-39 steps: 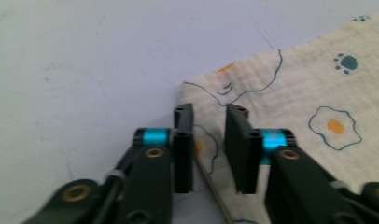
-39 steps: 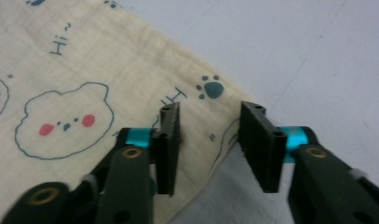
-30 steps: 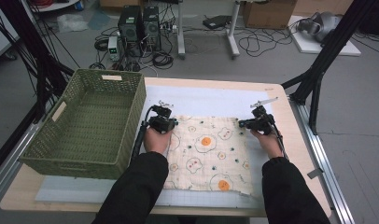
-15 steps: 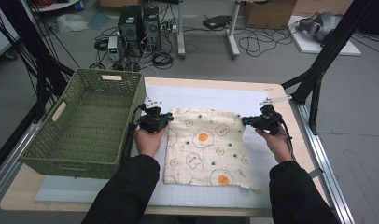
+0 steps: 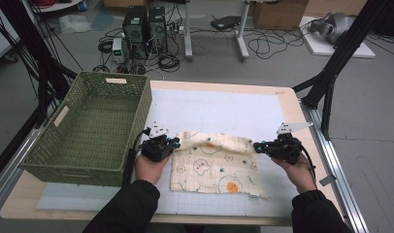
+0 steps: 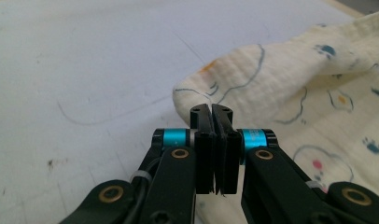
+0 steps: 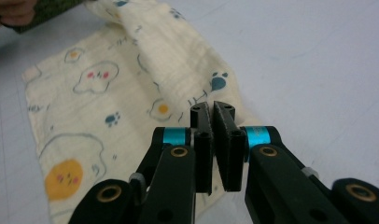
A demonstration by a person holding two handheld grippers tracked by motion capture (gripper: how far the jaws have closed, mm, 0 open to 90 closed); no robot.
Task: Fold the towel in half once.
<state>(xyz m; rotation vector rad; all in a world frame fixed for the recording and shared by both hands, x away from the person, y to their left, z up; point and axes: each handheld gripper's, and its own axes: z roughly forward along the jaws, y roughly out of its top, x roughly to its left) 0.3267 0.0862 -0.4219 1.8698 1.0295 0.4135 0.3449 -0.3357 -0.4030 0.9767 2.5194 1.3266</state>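
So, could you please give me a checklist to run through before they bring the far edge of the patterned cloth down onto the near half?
1. Left gripper shut on a corner of the cream cloth printed with eggs and paws: ok.
2. Right gripper shut on the other far corner: ok.
3. Far edge lifted and folding toward the person: ok.
4. Near edge flat on the white mat: ok.
5. Folded edge aligned with near edge: not ok.
6. Green woven basket clear of the cloth: ok.
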